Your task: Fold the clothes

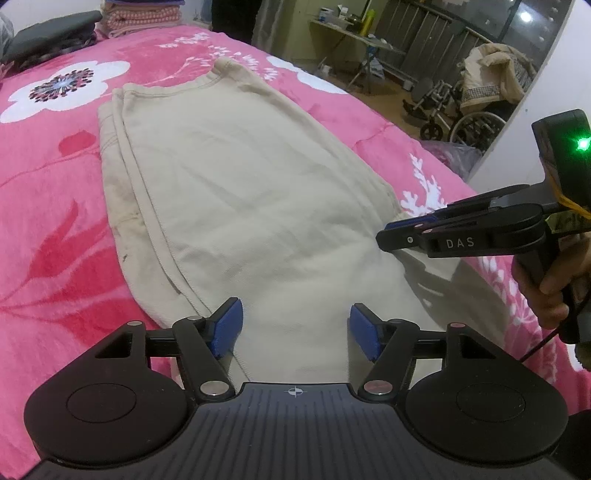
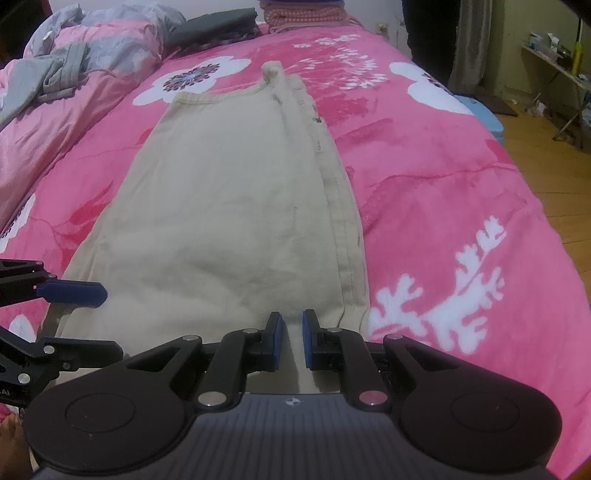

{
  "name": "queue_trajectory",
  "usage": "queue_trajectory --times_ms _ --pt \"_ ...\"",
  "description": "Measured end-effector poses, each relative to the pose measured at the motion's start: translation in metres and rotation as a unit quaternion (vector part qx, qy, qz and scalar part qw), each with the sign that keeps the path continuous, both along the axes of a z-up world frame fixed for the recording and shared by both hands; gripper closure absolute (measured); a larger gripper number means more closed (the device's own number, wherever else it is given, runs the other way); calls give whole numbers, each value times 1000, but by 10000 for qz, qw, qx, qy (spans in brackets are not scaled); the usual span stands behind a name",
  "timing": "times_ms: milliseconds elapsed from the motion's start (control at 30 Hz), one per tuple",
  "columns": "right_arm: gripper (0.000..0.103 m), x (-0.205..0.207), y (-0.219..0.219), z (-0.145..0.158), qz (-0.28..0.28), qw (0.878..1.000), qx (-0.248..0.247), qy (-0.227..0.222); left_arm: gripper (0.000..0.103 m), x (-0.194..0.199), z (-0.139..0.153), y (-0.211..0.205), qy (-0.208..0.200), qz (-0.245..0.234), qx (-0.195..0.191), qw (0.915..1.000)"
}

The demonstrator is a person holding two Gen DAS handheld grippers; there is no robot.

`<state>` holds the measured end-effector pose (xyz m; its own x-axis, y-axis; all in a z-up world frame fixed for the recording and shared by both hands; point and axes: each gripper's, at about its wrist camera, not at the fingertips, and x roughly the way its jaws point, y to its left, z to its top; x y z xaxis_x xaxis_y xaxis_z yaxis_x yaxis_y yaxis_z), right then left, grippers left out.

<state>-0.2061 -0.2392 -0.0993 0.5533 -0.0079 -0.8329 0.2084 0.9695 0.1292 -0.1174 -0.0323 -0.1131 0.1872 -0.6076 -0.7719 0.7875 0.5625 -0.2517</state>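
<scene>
— On the bed's pink floral blanket [image 1: 55, 206], what lies at the left?

— A dark folded pile [image 1: 48, 40] far back, then the beige trousers [image 1: 236, 192], folded lengthwise and stretched flat down the middle of the blanket, seams stacked along one edge.

— And the left tongs [image 1: 295, 328]?

— Spread wide over the near end of the trousers, blue pads [image 1: 227, 326] apart with cloth showing between them; they grip nothing that I can see.

— Further right?

— The right tongs [image 2: 292, 338], held in a hand [image 1: 554, 280], sit at the trousers' near edge by the stitched seam. The pads stand almost together, a narrow slit left; whether cloth is pinched there I cannot tell.

— Beyond the bed?

— A wheelchair [image 1: 454, 110] draped with a cream coat, and a cluttered desk [image 1: 354, 33] against the far wall.
</scene>
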Motion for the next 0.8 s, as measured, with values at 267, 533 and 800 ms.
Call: queue_trajectory --times_ms 267,533,800 --pt "90 1 0 0 15 10000 1 23 35 -2 -1 -1 -36 -28 16 10000" --pt "90 1 1 1 23 10000 -12 30 35 -2 0 -1 -37 -28 25 10000" --pt "90 1 1 0 33 10000 -2 30 35 -4 -1 -2 -52 -21 32 10000"
